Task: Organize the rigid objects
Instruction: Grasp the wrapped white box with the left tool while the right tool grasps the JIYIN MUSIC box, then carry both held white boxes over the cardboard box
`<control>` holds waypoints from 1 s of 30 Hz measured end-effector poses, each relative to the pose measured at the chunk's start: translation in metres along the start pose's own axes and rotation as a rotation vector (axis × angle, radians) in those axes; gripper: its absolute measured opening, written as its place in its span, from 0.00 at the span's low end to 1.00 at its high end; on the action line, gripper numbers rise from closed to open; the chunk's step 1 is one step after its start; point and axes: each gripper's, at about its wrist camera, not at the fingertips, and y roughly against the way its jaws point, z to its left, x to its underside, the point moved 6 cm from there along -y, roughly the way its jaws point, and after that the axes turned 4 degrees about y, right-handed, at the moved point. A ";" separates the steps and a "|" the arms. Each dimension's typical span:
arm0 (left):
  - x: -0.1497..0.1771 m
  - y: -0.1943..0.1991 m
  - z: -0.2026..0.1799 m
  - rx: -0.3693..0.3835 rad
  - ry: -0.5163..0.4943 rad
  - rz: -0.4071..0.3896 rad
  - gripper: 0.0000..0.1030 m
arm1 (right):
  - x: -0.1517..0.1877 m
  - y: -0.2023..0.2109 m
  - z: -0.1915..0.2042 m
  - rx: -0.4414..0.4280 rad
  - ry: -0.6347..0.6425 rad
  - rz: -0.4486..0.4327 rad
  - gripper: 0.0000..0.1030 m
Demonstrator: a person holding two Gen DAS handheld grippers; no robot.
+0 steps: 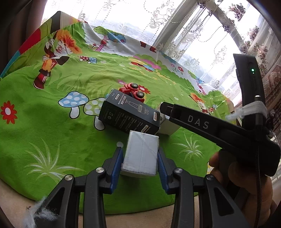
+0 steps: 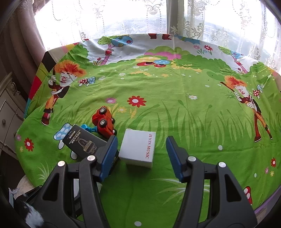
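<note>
The left tongs [image 1: 140,157] are closed on a grey block [image 1: 141,154], its blue pads [image 1: 118,163] pressed against the block's two sides, and the block seems lifted a little off the green cloth [image 1: 52,136], though the fisheye makes that hard to judge. Just past the block lies a black box [image 1: 130,114] on its side, tilted, with a white box [image 1: 167,127] touching its right end. Behind the black box a red toy car [image 1: 135,93] lies overturned, wheels up. To the right a hand [image 1: 245,177] holds the right tongs, reaching in toward the white box.

The right tongs [image 2: 140,154] stand about half open with nothing gripped. The white box [image 2: 137,148] sits between the fingers, near the left pad [image 2: 109,154] and well apart from the right one. The black box [image 2: 82,143] lies left of and partly behind the left finger. Beyond it sits the car [image 2: 103,121], beside a small blue piece [image 2: 89,128]. A curtained window [image 2: 140,15] lies at the far end.
</note>
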 end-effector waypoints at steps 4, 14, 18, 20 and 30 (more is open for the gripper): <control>0.000 -0.001 0.001 0.004 0.001 0.005 0.38 | 0.000 -0.003 0.001 0.028 0.017 -0.004 0.59; 0.001 -0.002 0.000 0.002 -0.005 0.006 0.38 | 0.013 -0.016 -0.008 0.036 -0.005 0.046 0.44; 0.001 -0.003 -0.002 0.003 -0.016 0.005 0.38 | 0.015 -0.010 -0.011 0.051 -0.005 0.029 0.44; 0.001 -0.003 -0.004 0.003 -0.023 0.002 0.38 | 0.018 -0.005 -0.011 0.062 0.000 0.018 0.44; 0.001 0.009 -0.019 -0.013 -0.091 -0.038 0.38 | 0.040 0.034 -0.023 0.083 0.010 -0.025 0.44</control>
